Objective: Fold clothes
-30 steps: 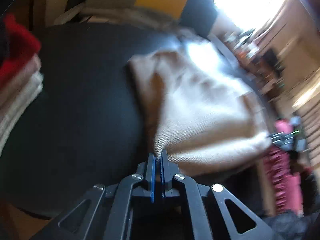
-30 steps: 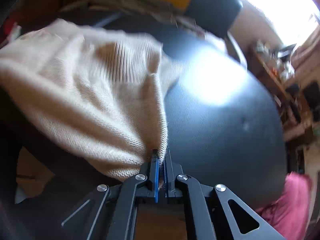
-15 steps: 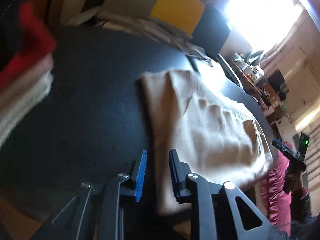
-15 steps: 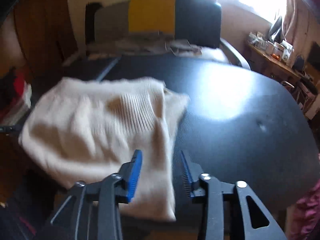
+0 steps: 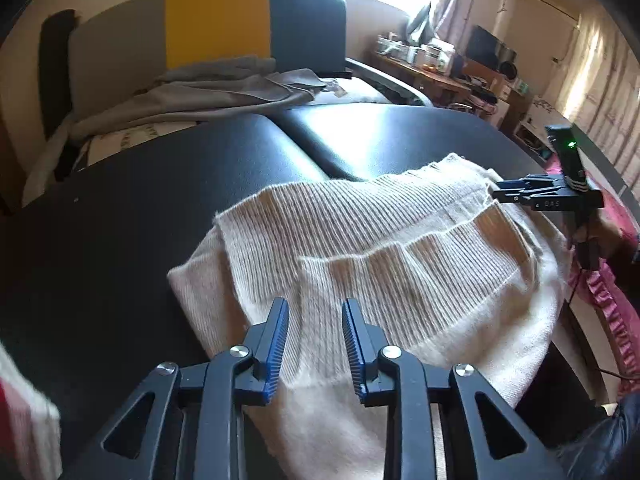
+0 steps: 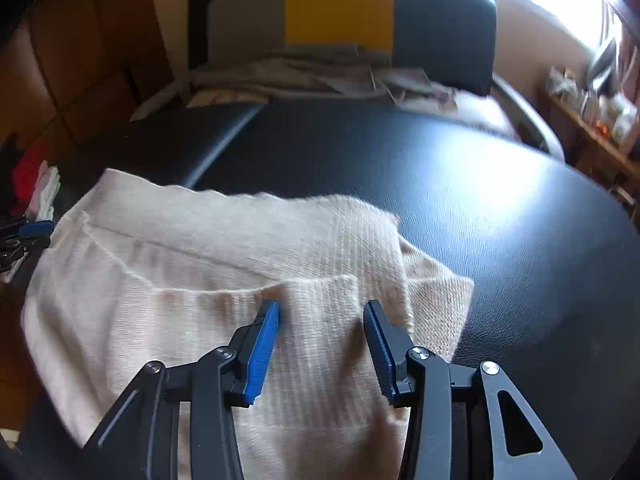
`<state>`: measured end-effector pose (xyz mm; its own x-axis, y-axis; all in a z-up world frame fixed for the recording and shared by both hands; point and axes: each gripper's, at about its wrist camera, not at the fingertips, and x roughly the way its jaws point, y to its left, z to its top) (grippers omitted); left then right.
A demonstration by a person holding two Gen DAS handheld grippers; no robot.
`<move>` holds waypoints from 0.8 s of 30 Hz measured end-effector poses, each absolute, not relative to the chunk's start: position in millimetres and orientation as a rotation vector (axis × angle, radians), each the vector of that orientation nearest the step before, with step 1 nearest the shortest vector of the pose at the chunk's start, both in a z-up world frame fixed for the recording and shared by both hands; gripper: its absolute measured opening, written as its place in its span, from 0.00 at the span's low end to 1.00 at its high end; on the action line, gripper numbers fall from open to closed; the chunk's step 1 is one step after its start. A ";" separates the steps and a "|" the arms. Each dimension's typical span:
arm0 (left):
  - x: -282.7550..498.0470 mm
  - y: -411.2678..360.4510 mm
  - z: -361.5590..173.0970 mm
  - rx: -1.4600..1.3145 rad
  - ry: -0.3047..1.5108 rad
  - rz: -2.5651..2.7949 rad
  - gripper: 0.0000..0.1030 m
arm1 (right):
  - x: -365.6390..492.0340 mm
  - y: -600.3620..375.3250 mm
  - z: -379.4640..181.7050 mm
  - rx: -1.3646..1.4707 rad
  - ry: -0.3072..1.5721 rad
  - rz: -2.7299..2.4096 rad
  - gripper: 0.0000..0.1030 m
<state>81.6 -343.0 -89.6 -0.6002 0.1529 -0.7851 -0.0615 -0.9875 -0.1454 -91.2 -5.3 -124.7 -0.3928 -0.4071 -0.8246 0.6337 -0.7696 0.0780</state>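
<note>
A cream knitted sweater (image 5: 384, 264) lies folded on the black table (image 5: 120, 220), hanging over its near edge. It also shows in the right wrist view (image 6: 224, 280). My left gripper (image 5: 315, 308) is open and empty, just above the sweater's near left part. My right gripper (image 6: 323, 310) is open and empty above the sweater's near right part. The right gripper shows in the left wrist view (image 5: 544, 196) at the sweater's right end. The left gripper's fingertips (image 6: 36, 228) show at the left edge of the right wrist view.
A stack of folded clothes, red and white (image 6: 36, 188), sits at the table's left. A chair with a grey, yellow and dark blue back (image 5: 216, 24) stands behind the table with grey cloth (image 5: 208, 88) on its seat. Cluttered shelves (image 5: 460, 68) are at the right.
Both grippers were shut on the sweater's edge one second ago. They have opened and let it go; the sweater now lies on the table, and both grippers have drawn back above it.
</note>
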 end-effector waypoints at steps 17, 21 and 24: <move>57.8 -353.1 -100.9 -1.322 -0.373 2.678 0.02 | -89.4 0.8 -127.5 1.176 0.319 -2.146 0.07; 59.7 -373.2 -93.6 -1.281 -0.492 2.763 0.00 | -84.8 1.4 -104.6 1.095 0.291 -2.185 0.06; 57.5 -389.1 -92.3 -1.278 -0.571 2.821 0.00 | -90.2 1.6 -99.2 1.072 0.272 -2.224 0.06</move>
